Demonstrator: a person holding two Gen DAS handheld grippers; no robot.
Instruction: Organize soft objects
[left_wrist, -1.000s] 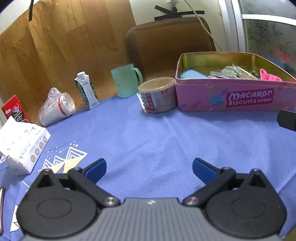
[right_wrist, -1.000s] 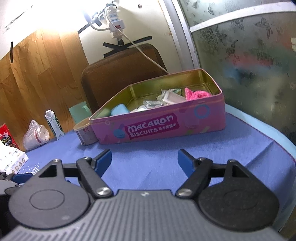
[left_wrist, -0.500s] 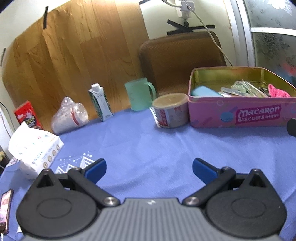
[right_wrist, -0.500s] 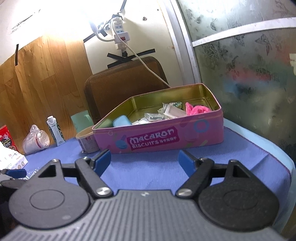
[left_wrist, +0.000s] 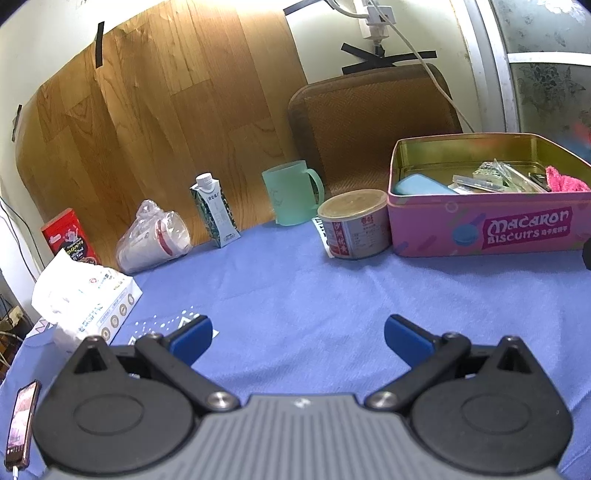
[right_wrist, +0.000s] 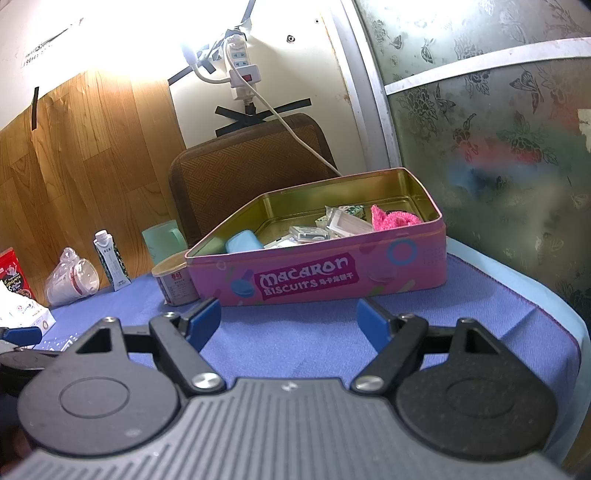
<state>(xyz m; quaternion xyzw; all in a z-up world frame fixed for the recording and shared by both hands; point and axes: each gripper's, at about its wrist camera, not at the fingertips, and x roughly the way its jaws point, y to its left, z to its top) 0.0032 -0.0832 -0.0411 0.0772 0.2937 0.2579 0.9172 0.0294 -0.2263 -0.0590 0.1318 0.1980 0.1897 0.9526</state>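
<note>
A pink "Macaron Biscuits" tin (left_wrist: 491, 229) stands open at the right of the blue tablecloth; it also shows in the right wrist view (right_wrist: 332, 273). Inside lie a pink fluffy cloth (right_wrist: 393, 221), a light blue soft block (right_wrist: 243, 242) and several clear packets (right_wrist: 332, 225). My left gripper (left_wrist: 297, 338) is open and empty, low over the cloth, well short of the tin. My right gripper (right_wrist: 288, 321) is open and empty, just in front of the tin's near wall.
A round can (left_wrist: 354, 223) touches the tin's left end. Behind it stand a green mug (left_wrist: 291, 192), a small carton (left_wrist: 214, 210) and bagged cups (left_wrist: 155, 236). A tissue pack (left_wrist: 85, 299), red box (left_wrist: 68, 236) and phone (left_wrist: 22, 424) lie left. A brown chair (left_wrist: 373, 122) stands behind.
Both grippers have drawn back and tilted up, so the tin sits farther off and more wall shows. Both stayed open and empty. Nothing on the table moved.
</note>
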